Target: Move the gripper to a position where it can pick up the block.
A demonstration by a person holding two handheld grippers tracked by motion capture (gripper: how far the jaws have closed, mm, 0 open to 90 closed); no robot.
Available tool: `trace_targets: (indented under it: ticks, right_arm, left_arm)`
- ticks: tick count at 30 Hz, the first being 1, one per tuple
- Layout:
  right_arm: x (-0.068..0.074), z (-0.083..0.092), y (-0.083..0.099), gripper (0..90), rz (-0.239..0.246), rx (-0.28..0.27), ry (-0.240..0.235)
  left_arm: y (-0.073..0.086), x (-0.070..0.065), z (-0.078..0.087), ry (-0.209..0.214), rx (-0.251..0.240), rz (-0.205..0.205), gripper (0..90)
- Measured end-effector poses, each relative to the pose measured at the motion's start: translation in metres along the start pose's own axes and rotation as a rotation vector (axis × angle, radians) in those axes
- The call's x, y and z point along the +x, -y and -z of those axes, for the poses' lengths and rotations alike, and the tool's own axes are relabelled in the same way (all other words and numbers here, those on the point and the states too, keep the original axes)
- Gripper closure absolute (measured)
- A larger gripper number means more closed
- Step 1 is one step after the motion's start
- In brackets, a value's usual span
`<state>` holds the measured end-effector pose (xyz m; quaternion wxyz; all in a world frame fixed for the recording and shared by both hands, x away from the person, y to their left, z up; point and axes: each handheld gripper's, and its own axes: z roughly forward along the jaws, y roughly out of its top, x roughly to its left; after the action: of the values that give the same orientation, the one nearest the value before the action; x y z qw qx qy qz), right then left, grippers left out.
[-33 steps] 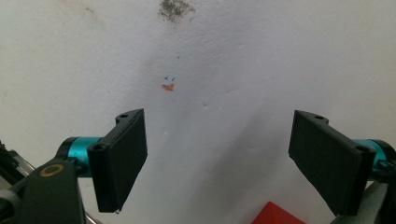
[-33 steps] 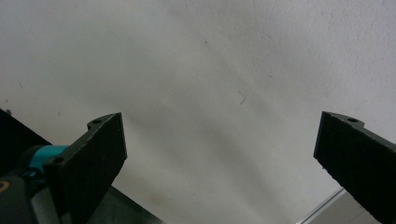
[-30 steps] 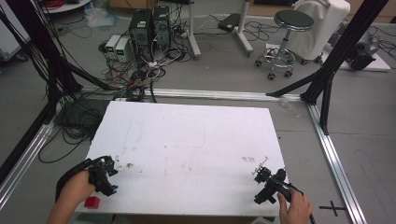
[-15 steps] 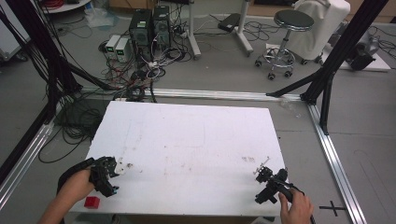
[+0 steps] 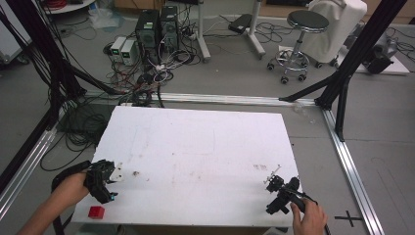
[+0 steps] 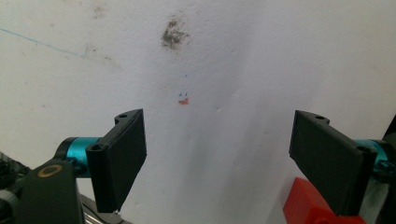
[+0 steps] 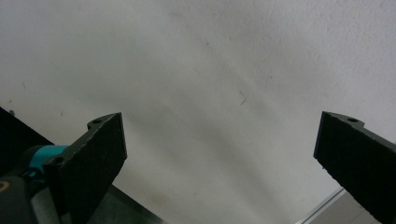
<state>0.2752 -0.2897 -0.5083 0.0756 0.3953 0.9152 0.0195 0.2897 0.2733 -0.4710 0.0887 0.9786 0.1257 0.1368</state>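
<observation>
A small red block (image 5: pixel 96 212) lies on the white table (image 5: pixel 205 147) near its front left corner. Just above it, my left gripper (image 5: pixel 108 183) hovers at the table's left edge, held by a hand. In the left gripper view the jaws stand wide apart with nothing between them, and the red block (image 6: pixel 310 210) peeks out behind the right jaw at the bottom. My right gripper (image 5: pixel 275 188) rests low at the front right corner, jaws wide open over bare white tabletop (image 7: pixel 210 93).
A dark smudge (image 6: pixel 173 33) and a small red-blue mark (image 6: pixel 183 99) sit on the tabletop ahead of the left gripper. Beyond the table are computers with tangled cables (image 5: pixel 151 34), a stool (image 5: pixel 301 29) and black frame posts (image 5: pixel 352 63).
The left gripper has drifted slightly toward the front left, nearer the red block. The right gripper has edged a little toward the front right corner.
</observation>
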Motion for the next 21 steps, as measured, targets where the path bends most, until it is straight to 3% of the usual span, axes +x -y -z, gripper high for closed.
trace_targets:
  ticks: [9,14,21]
  right_arm:
    - [0.002,-0.001,-0.001,1.5,0.004,0.007,0.002]
    - [0.004,-0.001,-0.003,1.6,0.011,0.009,0.000]
    - [0.005,-0.002,-0.004,1.6,0.016,0.012,0.000]
  left_arm:
    - [0.014,0.000,0.016,0.006,0.001,-0.026,19.5]
    - [0.027,-0.004,0.027,0.009,-0.013,-0.081,19.6]
    - [0.036,-0.009,0.034,0.022,-0.004,-0.113,19.5]
